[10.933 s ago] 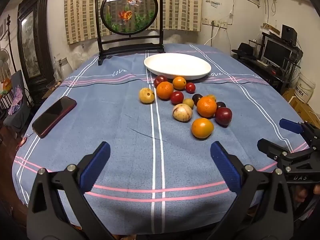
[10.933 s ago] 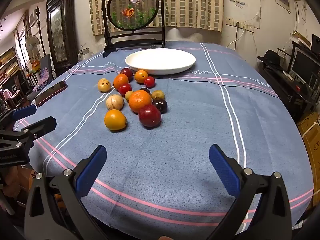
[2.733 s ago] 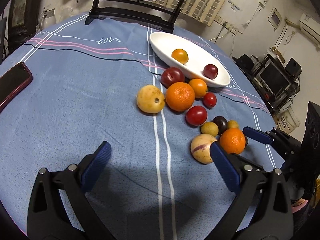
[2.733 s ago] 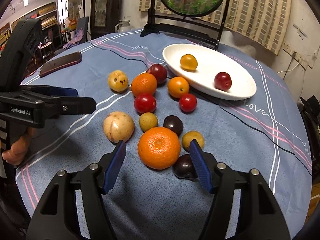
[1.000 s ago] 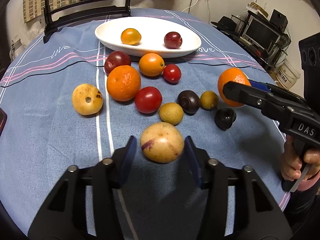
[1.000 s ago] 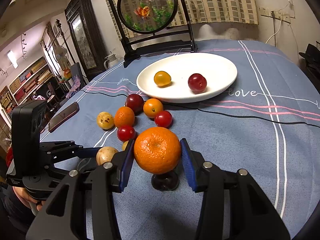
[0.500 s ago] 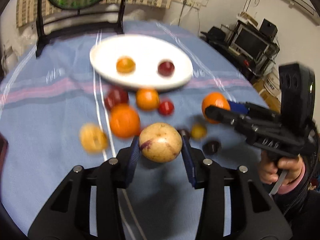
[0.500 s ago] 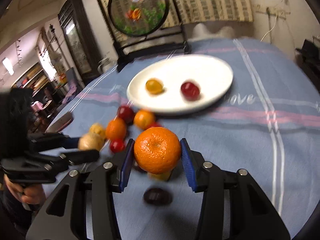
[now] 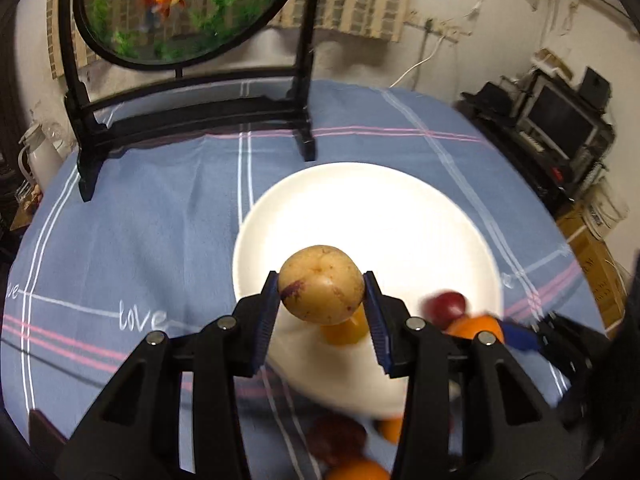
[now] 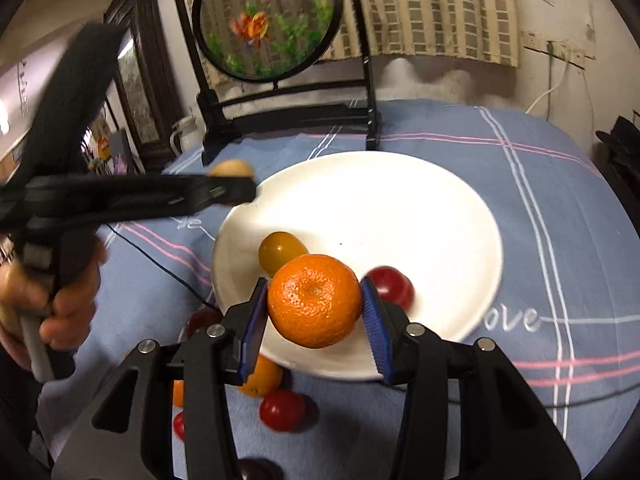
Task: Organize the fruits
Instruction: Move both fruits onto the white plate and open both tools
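Over the white plate (image 9: 460, 216), both claws now arrive loaded.
Left claw (image 9: 322, 308) grasps the pale fruit (image 9: 320, 282), right claw (image 10: 314, 312) grasps the orange (image 10: 314, 300); release should follow.

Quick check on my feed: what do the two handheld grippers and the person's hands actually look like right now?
Both grippers, left gripper and right gripper, share one build: matte black plastic frames with triangular cut-outs, silver round bolt heads at the joints and ribbed blue pads. The left one has a black pistol handle, held in a bare hand; no sleeve or cable shows.

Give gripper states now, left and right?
Left gripper: closed on the tan melon-like fruit.
Right gripper: closed on the orange.
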Motion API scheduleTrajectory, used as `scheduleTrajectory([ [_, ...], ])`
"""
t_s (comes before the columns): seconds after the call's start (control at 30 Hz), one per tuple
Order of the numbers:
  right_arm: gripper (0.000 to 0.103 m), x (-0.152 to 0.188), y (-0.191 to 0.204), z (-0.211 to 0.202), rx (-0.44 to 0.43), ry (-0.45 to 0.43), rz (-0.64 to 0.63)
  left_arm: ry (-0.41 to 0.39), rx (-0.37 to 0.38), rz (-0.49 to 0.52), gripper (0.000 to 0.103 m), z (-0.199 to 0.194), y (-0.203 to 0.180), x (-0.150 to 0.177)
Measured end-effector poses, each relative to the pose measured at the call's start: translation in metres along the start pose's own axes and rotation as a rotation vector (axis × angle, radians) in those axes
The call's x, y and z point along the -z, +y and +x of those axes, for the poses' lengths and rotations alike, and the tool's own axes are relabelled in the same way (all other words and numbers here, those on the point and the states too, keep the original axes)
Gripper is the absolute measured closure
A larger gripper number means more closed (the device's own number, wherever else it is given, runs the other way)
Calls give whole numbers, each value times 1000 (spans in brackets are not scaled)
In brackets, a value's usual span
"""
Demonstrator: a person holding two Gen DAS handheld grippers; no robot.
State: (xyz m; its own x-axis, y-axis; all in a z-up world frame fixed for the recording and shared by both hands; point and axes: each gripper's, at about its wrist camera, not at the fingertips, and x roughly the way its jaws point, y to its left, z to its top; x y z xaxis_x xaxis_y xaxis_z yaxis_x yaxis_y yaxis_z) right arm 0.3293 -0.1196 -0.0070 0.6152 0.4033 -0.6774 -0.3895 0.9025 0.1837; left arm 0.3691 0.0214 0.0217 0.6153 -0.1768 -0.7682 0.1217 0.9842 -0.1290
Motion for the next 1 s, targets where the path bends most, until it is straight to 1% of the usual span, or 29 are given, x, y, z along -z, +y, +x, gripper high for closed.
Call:
scheduleTrajectory([
  [0.1,57,-3,2,15,2,51,-14,63,6,-19,61,30,10,-10],
  [0.27,57,-5,3,32,15,115,-42,122,4,3,61,59,10,-10],
  [0.37,57,-5,4,39,23,145,-53,139,-9,20,60,69,8,-8],
  [0.47,57,-5,7,42,20,155,-65,153,-6,7,60,74,8,-5],
  [0.5,57,-4,7,43,20,162,-65,151,-8,1,51,73,8,-5],
  [0.53,57,-4,7,44,15,170,-62,140,-16,2,38,69,8,-5],
  [0.57,54,-3,7,44,10,172,-59,119,-19,8,33,64,6,-5],
  [0.6,47,-3,8,43,9,165,-59,90,-48,19,22,55,4,-5],
  [0.63,46,-4,9,41,13,157,-61,62,-75,30,15,46,2,-4],
  [0.7,45,-6,11,31,13,133,-66,15,-106,58,14,25,-4,-1],
  [0.77,45,-6,16,16,8,95,-71,-10,-108,74,10,5,-7,4],
  [0.83,44,-3,18,3,10,64,-64,-31,-100,61,6,-15,-9,16],
  [0.93,44,10,19,-17,7,32,-55,-58,-73,36,5,-44,-11,42],
  [1.0,44,23,19,-27,31,24,-66,-82,-66,22,3,-62,-12,66],
])
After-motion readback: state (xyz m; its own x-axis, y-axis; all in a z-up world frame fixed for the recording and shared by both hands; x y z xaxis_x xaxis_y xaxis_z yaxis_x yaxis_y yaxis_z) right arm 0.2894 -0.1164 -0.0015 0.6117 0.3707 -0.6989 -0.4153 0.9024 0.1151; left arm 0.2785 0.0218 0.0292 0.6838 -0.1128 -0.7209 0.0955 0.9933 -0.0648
